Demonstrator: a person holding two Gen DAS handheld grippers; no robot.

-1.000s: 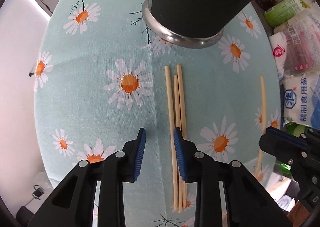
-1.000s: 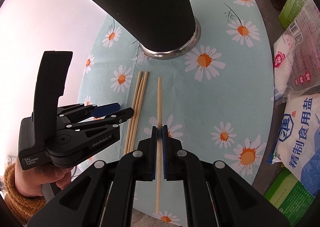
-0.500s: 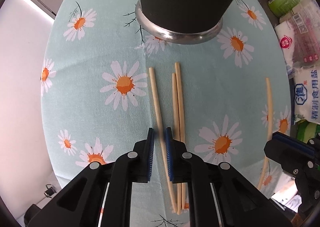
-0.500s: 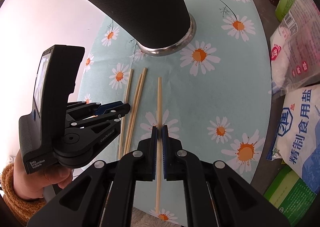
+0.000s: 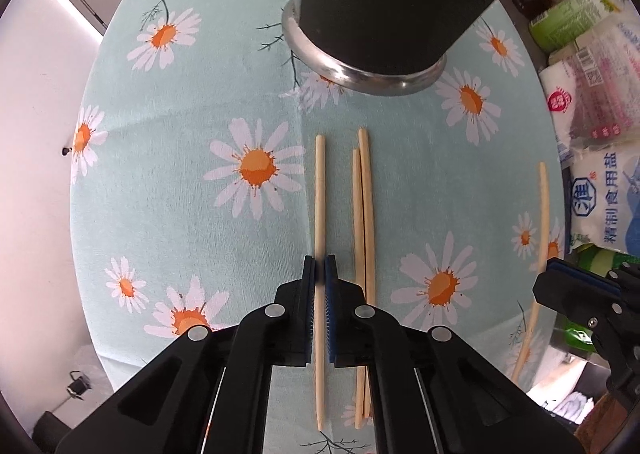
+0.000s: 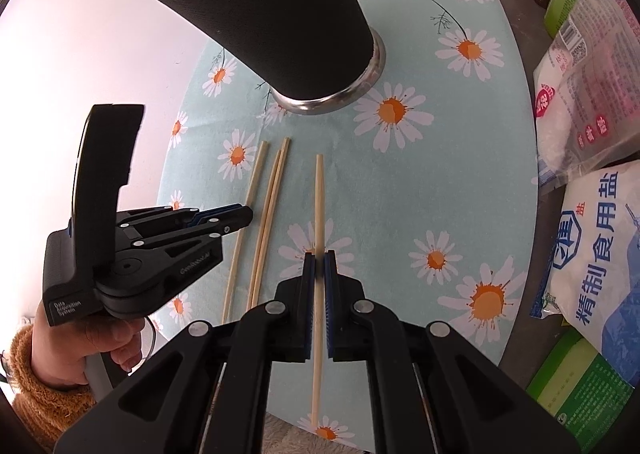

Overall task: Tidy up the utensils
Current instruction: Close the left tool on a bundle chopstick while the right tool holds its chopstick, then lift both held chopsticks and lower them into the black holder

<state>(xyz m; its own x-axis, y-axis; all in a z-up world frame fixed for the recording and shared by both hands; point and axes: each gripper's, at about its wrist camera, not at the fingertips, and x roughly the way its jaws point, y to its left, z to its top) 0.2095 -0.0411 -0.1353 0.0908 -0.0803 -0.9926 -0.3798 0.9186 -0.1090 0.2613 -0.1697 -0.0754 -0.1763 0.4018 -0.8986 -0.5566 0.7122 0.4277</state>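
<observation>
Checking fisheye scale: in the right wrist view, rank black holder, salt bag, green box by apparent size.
1. black holder, largest in frame
2. salt bag, cut by the frame edge
3. green box, partly cropped

The box and bag sit at the distorted rim, so true sizes are unsure.

Right tool (image 6: 319, 266) clamped on one chopstick (image 6: 319, 197), left tool (image 6: 240, 215) apparently gripping another chopstick (image 6: 250, 189), black holder (image 6: 280, 17) beyond
</observation>
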